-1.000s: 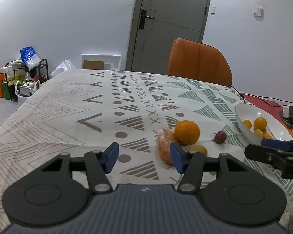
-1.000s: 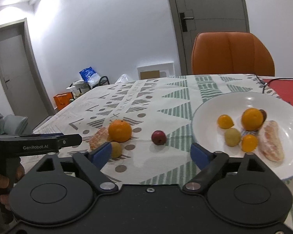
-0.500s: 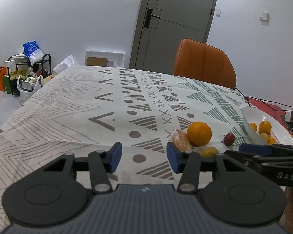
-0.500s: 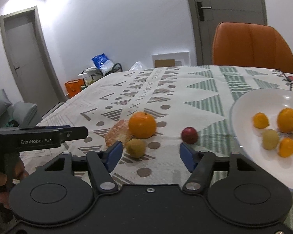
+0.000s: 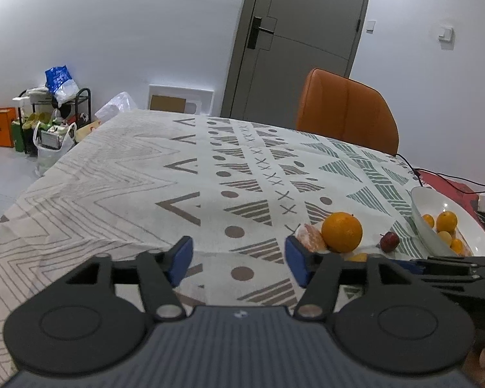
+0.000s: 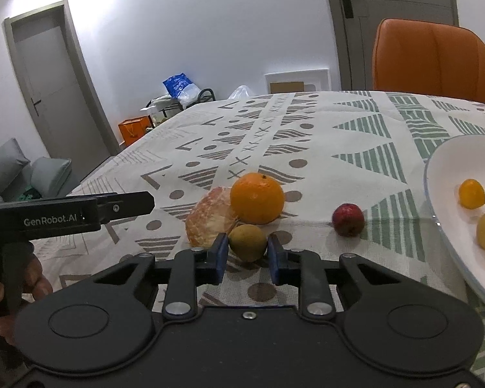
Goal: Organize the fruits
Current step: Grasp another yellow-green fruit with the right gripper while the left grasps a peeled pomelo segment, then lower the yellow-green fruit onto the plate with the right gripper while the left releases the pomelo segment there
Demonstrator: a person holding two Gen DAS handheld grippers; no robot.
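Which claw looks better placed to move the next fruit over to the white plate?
The right claw: its pads flank the small yellow-green fruit, near the plate. The left claw is opening over bare cloth.

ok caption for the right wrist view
Right gripper shut on a small yellow-green fruit beside an orange.

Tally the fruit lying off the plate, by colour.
orange fruit: 1
pink peeled piece: 1
yellow-green fruit: 1
red fruit: 1
Total: 4
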